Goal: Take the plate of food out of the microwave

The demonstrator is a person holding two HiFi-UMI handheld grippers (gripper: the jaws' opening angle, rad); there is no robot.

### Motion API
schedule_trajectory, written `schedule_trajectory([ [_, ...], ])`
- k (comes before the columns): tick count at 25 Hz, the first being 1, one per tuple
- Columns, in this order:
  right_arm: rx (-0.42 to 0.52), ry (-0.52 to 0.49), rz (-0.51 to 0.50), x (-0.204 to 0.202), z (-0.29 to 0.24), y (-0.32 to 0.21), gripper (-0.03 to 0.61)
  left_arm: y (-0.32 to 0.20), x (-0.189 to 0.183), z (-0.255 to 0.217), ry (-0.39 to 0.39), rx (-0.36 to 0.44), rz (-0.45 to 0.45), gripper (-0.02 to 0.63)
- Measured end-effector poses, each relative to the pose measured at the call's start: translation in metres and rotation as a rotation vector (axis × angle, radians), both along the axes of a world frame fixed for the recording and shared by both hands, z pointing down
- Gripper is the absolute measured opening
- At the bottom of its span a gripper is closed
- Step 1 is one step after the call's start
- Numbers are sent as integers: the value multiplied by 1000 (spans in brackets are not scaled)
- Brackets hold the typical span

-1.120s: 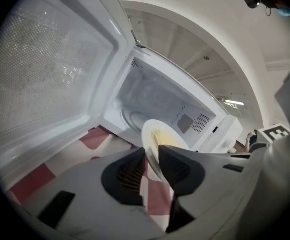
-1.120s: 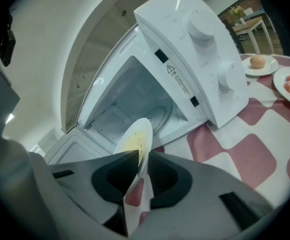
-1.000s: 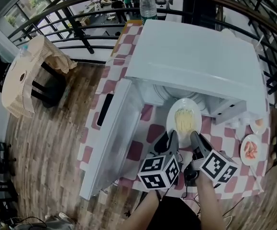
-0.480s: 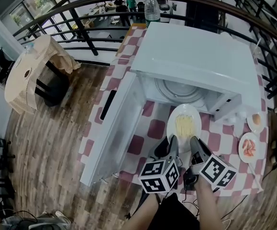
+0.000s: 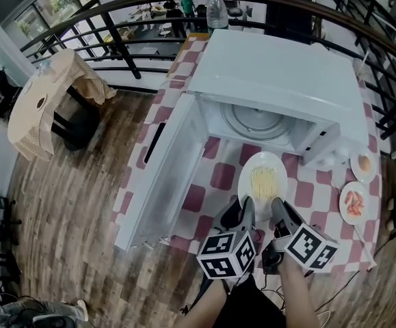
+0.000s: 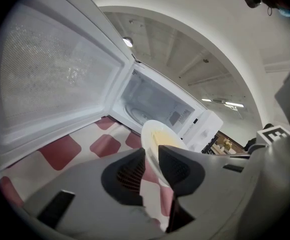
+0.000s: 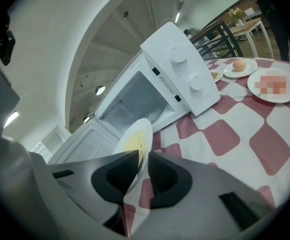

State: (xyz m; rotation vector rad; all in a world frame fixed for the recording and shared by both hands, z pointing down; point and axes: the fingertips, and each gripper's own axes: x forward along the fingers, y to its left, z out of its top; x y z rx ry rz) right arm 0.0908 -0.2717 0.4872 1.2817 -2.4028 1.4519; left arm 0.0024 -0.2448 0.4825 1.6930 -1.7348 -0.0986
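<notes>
Head view: at the left, the white microwave door [image 5: 158, 183] hangs wide open. Next to it, the boxy white microwave [image 5: 280, 74] shows a cavity holding only its round glass turntable [image 5: 256, 120]. In front of the opening, over the red-and-white checked tabletop [image 5: 221, 176], is the round white plate of pale yellow noodles [image 5: 262, 178], fully clear of the cavity.

The left gripper [image 5: 247, 203] has its jaws pinching the plate's near rim, one jaw above and one below, as the left gripper view confirms [image 6: 152, 151]. Just to its right, the right gripper [image 5: 277, 203] has its jaws clamped on the same rim in the same way [image 7: 142, 156].

Further right sit a small white dish with an egg-like thing [image 5: 364, 164] and a small white dish of pink food [image 5: 353, 203].

The removal itself looks done. What seems left is to set the plate down, let go, and perhaps close the door.

No view settles whether the plate rests on the tabletop or hangs just above it. The jaws cover its near rim, and the person's arms are cut off at the bottom edge.
</notes>
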Motion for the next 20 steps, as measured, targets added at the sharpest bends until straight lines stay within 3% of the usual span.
schedule_trajectory([
  [20,0,-12,-4,18,-2,52,66,52,18,-1,-1,0,-10,110],
])
